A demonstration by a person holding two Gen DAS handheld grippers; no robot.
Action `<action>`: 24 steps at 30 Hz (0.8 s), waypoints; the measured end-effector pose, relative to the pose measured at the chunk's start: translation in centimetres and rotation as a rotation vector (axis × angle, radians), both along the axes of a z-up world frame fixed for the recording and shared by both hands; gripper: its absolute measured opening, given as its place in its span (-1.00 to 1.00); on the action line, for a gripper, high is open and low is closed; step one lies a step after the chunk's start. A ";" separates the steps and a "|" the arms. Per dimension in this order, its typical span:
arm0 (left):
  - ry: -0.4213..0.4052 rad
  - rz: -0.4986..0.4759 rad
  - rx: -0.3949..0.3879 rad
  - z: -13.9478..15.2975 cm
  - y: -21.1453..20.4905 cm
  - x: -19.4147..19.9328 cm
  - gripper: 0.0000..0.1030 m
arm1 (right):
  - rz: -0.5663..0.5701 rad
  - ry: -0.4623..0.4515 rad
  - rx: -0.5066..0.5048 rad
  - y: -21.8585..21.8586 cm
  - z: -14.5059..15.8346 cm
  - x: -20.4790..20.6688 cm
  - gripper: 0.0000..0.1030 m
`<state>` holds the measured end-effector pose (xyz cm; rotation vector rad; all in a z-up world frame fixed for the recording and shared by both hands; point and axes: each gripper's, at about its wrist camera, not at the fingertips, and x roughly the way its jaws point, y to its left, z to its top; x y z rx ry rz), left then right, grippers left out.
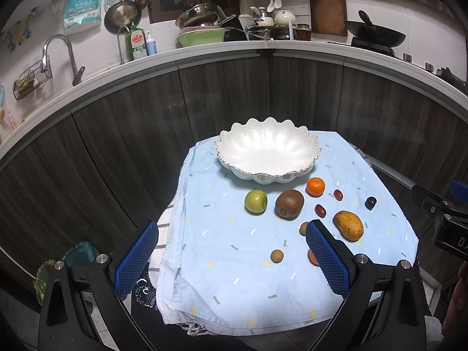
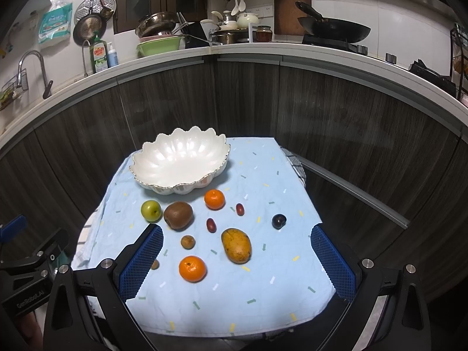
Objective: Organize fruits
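A white scalloped bowl [image 1: 267,153] [image 2: 181,162] stands empty at the far side of a small table under a light blue cloth [image 1: 234,263] [image 2: 263,263]. In front of it lie a green apple [image 1: 256,201] [image 2: 151,210], a kiwi [image 1: 289,204] [image 2: 178,215], a tangerine [image 1: 315,186] [image 2: 214,199], two red jujubes [image 1: 320,210] [image 2: 211,224], a dark plum [image 1: 370,203] [image 2: 278,221], a mango [image 1: 348,225] [image 2: 236,245], two small brown longans [image 1: 277,256] [image 2: 187,242] and a second tangerine [image 2: 192,268]. My left gripper [image 1: 231,259] and my right gripper [image 2: 237,263] both hover open above the near edge, holding nothing.
Dark wood cabinet doors [image 1: 117,146] curve behind the table under a white counter [image 1: 204,52] with a sink tap [image 1: 55,49], dish soap, pots and a wok [image 2: 333,30]. The right gripper's body [image 1: 444,219] shows at the right edge of the left wrist view.
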<state>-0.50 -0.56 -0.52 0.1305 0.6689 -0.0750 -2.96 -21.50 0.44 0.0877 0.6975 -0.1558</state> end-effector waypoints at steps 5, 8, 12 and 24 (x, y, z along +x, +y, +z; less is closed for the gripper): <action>-0.009 -0.015 0.013 0.3 -0.2 0.1 0.99 | -0.001 0.013 0.006 -0.3 -0.1 0.3 0.99; -0.009 -0.015 0.014 0.4 -0.2 0.2 0.99 | 0.000 0.006 -0.008 -0.2 0.0 0.4 0.99; -0.023 -0.009 0.021 0.5 -0.3 0.4 0.99 | 0.011 0.000 -0.029 -0.1 -0.3 0.8 0.99; 0.012 -0.059 0.028 -1.2 -1.2 2.3 0.99 | 0.053 0.005 -0.037 -0.2 -1.9 2.3 0.98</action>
